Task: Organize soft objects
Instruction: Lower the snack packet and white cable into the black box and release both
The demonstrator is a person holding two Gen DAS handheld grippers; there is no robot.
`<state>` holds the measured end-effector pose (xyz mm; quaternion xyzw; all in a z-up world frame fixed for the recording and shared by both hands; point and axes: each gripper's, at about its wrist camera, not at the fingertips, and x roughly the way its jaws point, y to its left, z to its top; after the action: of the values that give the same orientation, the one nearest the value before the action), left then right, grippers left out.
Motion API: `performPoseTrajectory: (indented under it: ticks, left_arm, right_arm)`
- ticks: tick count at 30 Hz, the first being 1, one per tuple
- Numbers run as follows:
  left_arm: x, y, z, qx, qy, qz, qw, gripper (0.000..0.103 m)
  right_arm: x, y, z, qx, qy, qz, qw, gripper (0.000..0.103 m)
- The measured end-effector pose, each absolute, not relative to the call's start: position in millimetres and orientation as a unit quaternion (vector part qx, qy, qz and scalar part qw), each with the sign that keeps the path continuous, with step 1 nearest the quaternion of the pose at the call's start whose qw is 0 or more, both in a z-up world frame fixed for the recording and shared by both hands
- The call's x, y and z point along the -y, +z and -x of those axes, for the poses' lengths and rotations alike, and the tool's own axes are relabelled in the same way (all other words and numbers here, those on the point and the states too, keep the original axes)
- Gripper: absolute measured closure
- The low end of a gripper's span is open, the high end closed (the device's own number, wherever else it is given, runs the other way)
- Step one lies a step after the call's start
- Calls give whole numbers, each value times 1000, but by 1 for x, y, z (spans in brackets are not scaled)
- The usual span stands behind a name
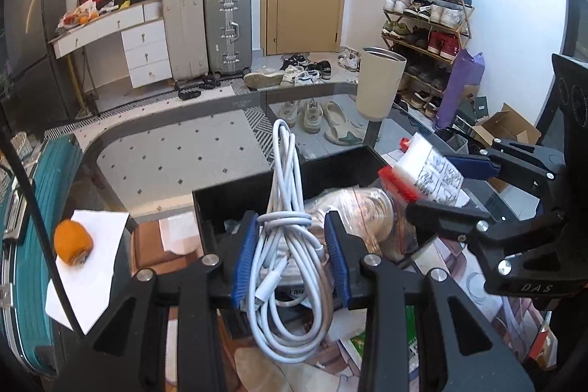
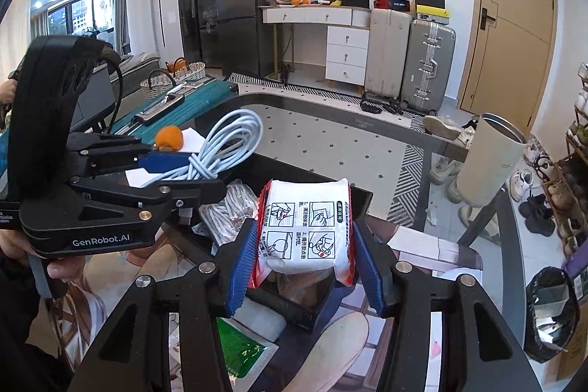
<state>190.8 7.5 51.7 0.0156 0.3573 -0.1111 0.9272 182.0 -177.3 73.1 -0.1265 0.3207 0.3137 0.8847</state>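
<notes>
My left gripper (image 1: 290,256) is shut on a coiled white cable (image 1: 284,193), held over the near edge of a black open box (image 1: 257,186). In the right wrist view the same cable (image 2: 228,138) sticks out from the left gripper (image 2: 191,177). My right gripper (image 2: 303,259) is shut on a white packet with red edges and printed diagrams (image 2: 308,230), held above the box (image 2: 301,313). The left wrist view shows that packet (image 1: 422,171) pinched in the right gripper (image 1: 441,186). A clear bag of pale rope (image 1: 364,212) lies inside the box.
An orange (image 1: 71,243) rests on white paper (image 1: 95,267) at the left of the glass table. A beige tumbler (image 1: 380,83) stands at the table's far edge. A green sachet (image 2: 235,348) lies near me. A teal suitcase (image 1: 25,230) stands left of the table.
</notes>
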Motion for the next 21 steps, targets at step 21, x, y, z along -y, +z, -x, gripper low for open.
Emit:
performPoseTrajectory:
  ticks: [21]
  left_arm:
    - [-7,37,-206,-372,-126,-23,919,31]
  right_arm:
    - [164,58,-213,-327,305,148,882,32]
